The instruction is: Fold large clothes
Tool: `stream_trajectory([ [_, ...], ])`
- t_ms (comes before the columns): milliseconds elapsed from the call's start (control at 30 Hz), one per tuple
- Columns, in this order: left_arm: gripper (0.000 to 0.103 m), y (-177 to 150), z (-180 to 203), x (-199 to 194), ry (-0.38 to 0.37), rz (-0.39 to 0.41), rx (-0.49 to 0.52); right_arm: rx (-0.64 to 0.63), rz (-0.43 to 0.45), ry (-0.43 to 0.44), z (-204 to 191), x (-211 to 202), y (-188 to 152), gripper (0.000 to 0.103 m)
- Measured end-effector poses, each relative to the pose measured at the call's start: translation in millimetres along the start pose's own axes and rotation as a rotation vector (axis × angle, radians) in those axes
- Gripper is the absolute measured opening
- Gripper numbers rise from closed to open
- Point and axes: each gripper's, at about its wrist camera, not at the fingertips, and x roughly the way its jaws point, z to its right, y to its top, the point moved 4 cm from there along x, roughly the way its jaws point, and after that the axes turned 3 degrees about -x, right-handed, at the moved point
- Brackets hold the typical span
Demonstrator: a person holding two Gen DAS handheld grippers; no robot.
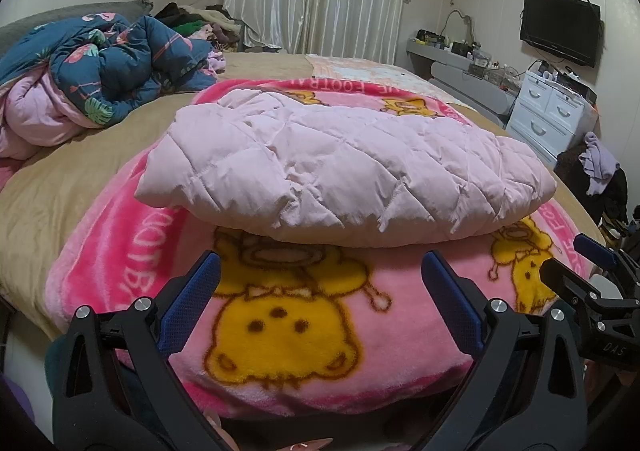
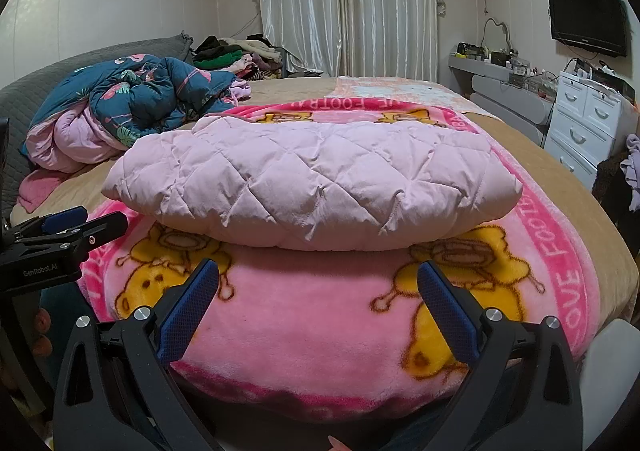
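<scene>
A pale pink quilted jacket [image 1: 344, 167] lies folded into a thick bundle on a pink cartoon blanket [image 1: 280, 327] on the bed. It also shows in the right wrist view [image 2: 316, 187] on the same blanket [image 2: 320, 331]. My left gripper [image 1: 320, 267] is open and empty, held just short of the jacket's near edge. My right gripper [image 2: 318, 275] is open and empty too, also just in front of the jacket. Each gripper shows at the side of the other's view: the right gripper [image 1: 588, 263], the left gripper [image 2: 84, 225].
A crumpled teal flowered duvet [image 1: 112, 67] lies at the bed's left. A heap of clothes [image 1: 200, 23] sits behind it. White drawers [image 1: 548, 107], a cluttered shelf and a wall TV [image 1: 560, 27] stand on the right. Clothes hang over something dark [image 1: 600, 167] by the bed's right edge.
</scene>
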Motion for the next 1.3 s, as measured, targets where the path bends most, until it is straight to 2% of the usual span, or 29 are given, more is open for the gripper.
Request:
stream_trajectory([
  [1300,0.094,1.7,-2.8,-1.8,0.003,0.000,-0.002,-0.005,-0.008,0.001,-2.7,2.5,-2.0,0.099],
])
